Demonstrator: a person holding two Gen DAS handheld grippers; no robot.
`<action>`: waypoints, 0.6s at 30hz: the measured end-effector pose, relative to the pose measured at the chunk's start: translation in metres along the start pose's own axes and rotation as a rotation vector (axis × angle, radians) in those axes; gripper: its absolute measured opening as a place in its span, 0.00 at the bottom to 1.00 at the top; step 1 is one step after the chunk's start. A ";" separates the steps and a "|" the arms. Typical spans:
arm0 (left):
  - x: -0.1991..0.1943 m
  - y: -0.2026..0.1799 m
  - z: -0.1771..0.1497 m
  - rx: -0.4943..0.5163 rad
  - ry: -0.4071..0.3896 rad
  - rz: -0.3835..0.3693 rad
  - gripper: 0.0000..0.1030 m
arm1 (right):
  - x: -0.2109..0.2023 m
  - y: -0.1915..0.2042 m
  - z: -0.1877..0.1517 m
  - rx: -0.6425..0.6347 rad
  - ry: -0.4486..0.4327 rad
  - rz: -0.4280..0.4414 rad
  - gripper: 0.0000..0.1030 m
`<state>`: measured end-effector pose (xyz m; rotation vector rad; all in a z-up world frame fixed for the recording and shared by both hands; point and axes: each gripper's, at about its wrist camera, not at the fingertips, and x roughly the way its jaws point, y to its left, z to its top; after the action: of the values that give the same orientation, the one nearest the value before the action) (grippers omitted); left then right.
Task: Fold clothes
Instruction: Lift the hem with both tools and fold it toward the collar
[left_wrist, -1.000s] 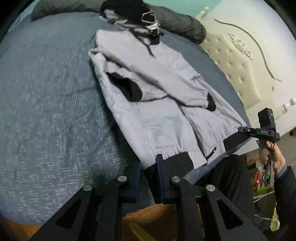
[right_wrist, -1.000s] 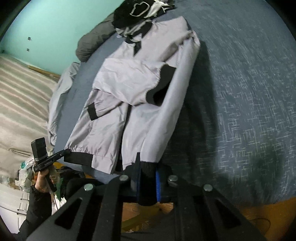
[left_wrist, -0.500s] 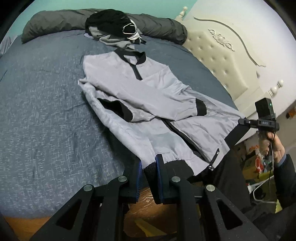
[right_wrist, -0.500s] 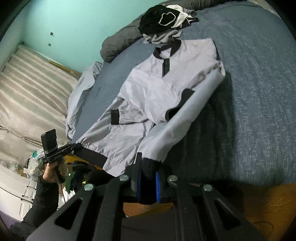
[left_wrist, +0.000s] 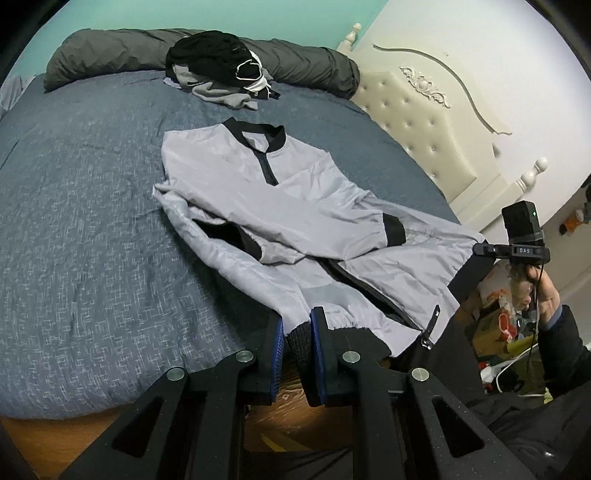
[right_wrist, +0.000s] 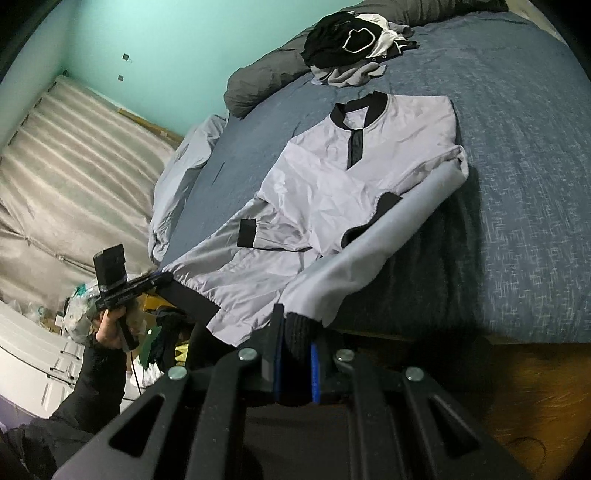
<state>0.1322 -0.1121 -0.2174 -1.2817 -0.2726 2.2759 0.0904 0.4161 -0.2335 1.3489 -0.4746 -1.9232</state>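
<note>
Both grippers have drawn back toward the foot of the bed (left_wrist: 92, 236), so the grey jacket (left_wrist: 295, 229) now lies stretched longer, its collar (left_wrist: 255, 134) in plain sight at 12 o'clock. Left gripper (left_wrist: 297, 343), at 6 o'clock in its own view, pinches the black hem band; the right gripper (right_wrist: 295, 354) likewise clamps the hem's other corner, lifting that edge off the quilt. Both sleeves lie crossed over the jacket's front. Farther off, at 12 o'clock, a heap of dark clothes (left_wrist: 218, 70) sits against a grey bolster (left_wrist: 122, 55).
</note>
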 end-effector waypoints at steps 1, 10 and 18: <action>0.000 0.002 0.001 -0.001 -0.002 -0.002 0.15 | 0.000 -0.001 0.003 0.000 0.002 0.000 0.10; 0.006 0.017 0.043 -0.017 -0.041 -0.026 0.15 | 0.000 -0.004 0.049 -0.001 0.002 0.026 0.10; 0.035 0.056 0.130 -0.060 -0.085 -0.021 0.15 | 0.017 -0.015 0.148 0.022 -0.005 0.032 0.10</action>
<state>-0.0106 -0.1325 -0.1967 -1.2068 -0.3852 2.3233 -0.0537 0.3979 -0.1980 1.3425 -0.5182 -1.9011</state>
